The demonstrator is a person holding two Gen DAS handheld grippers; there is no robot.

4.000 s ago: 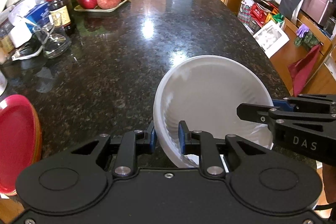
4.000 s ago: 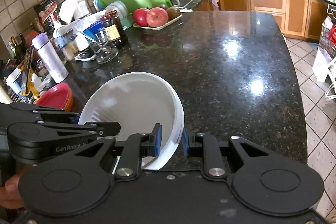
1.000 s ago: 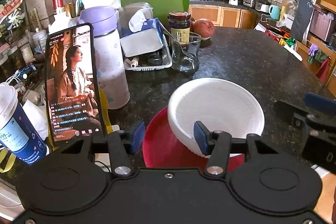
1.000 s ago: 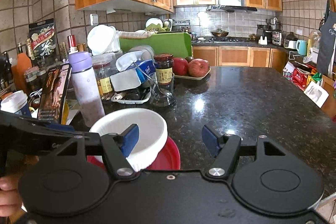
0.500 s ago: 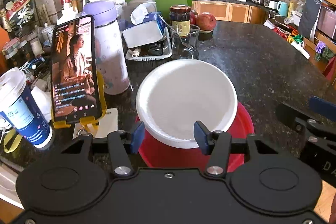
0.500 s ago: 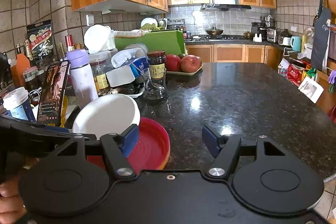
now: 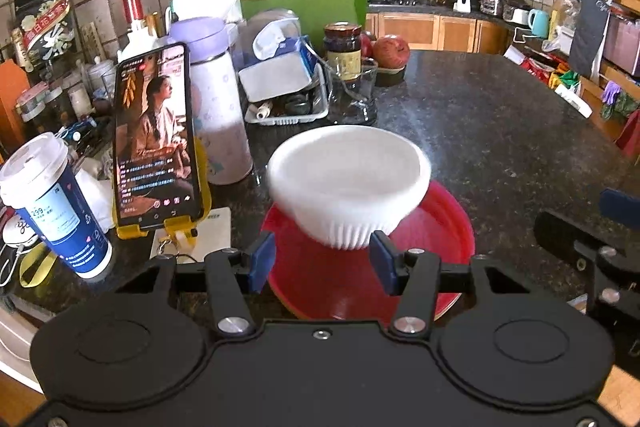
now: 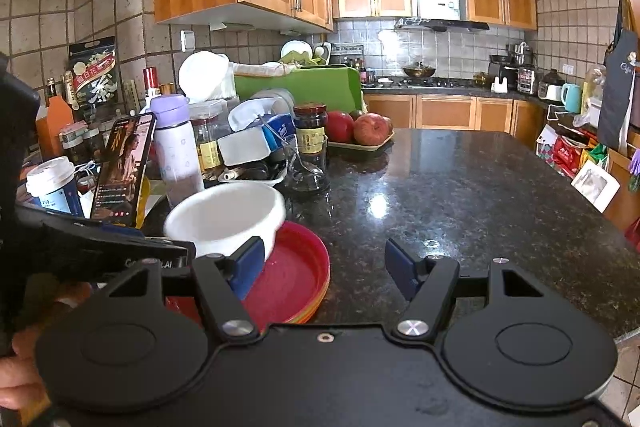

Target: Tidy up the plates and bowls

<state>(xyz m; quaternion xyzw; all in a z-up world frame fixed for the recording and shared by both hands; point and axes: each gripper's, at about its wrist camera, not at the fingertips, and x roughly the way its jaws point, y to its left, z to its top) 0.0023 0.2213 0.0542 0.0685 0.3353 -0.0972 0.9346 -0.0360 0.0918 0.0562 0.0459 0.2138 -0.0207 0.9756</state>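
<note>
Left wrist view had the white bowl (image 7: 347,183) mid-frame, sitting on the red plates (image 7: 436,227) on the tabletop (image 7: 500,131); left gripper (image 7: 322,265) was spread and empty, as was the right gripper (image 8: 324,267). Risks: bowl looked off-centre toward the stack's upper-left edge, so a nudge could tip it toward the phone (image 7: 156,135) and bottle (image 7: 218,107) just beside it.

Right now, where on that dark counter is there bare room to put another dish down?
Right of the red plates and white bowl, the granite counter lies bare to its far edge. Left, around the phone, purple-lidded bottle and jar, it is crowded.
</note>
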